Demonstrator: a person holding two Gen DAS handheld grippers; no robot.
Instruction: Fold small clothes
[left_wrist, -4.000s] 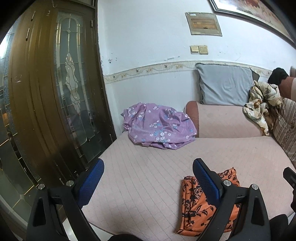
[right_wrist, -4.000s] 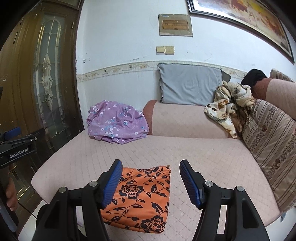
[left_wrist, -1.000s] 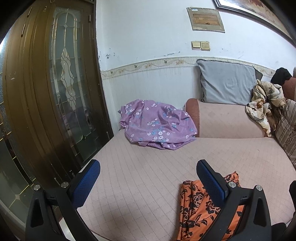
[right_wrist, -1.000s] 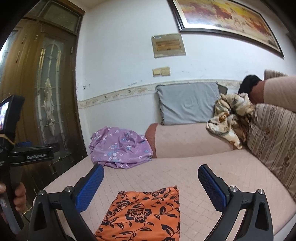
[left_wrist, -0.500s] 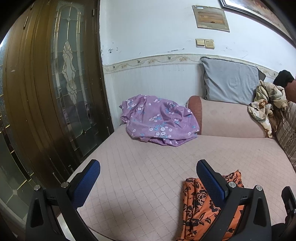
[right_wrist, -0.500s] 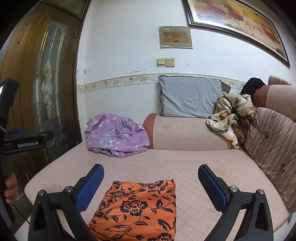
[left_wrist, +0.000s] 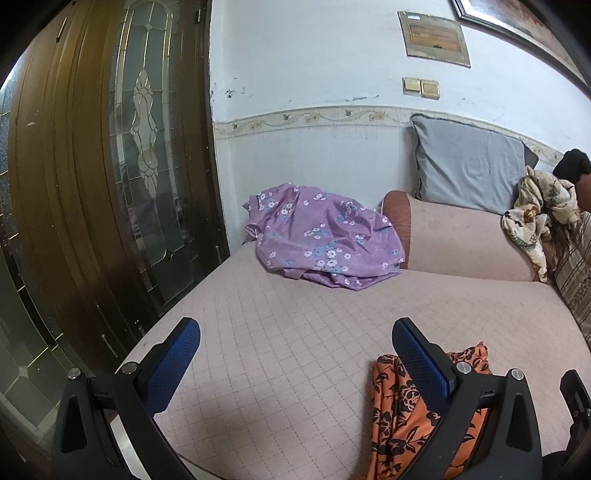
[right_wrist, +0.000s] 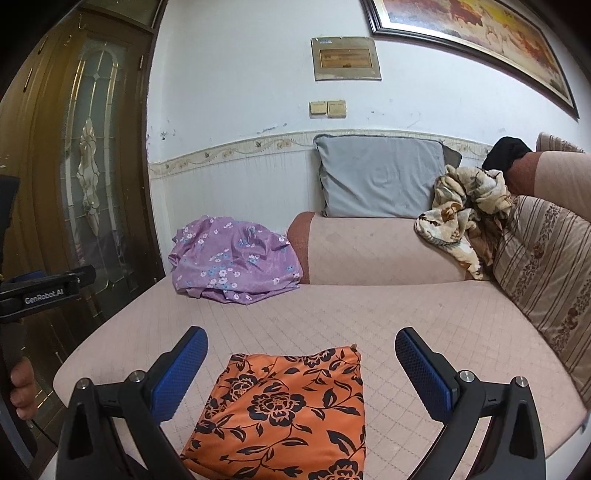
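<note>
An orange cloth with black flowers (right_wrist: 284, 410) lies folded flat near the front edge of the pink sofa seat (right_wrist: 406, 314). My right gripper (right_wrist: 301, 363) hovers open just above and in front of it, nothing between its blue pads. In the left wrist view the same orange cloth (left_wrist: 399, 417) shows at lower right, partly behind the right finger. My left gripper (left_wrist: 295, 354) stands open over bare seat (left_wrist: 280, 332), left of the cloth. A crumpled purple flowered garment (left_wrist: 325, 240) lies at the seat's back left, seen too in the right wrist view (right_wrist: 232, 258).
A wooden door with patterned glass (left_wrist: 110, 184) stands close on the left. A pink bolster (right_wrist: 376, 251) and grey pillow (right_wrist: 380, 177) line the back. A cream patterned cloth (right_wrist: 461, 214) and striped cushion (right_wrist: 546, 266) sit at right. A hand (right_wrist: 22, 391) holds the left gripper's handle.
Both grippers have opened wider than four seconds ago. Over the last second both views shifted only slightly; the orange cloth lies unmoved.
</note>
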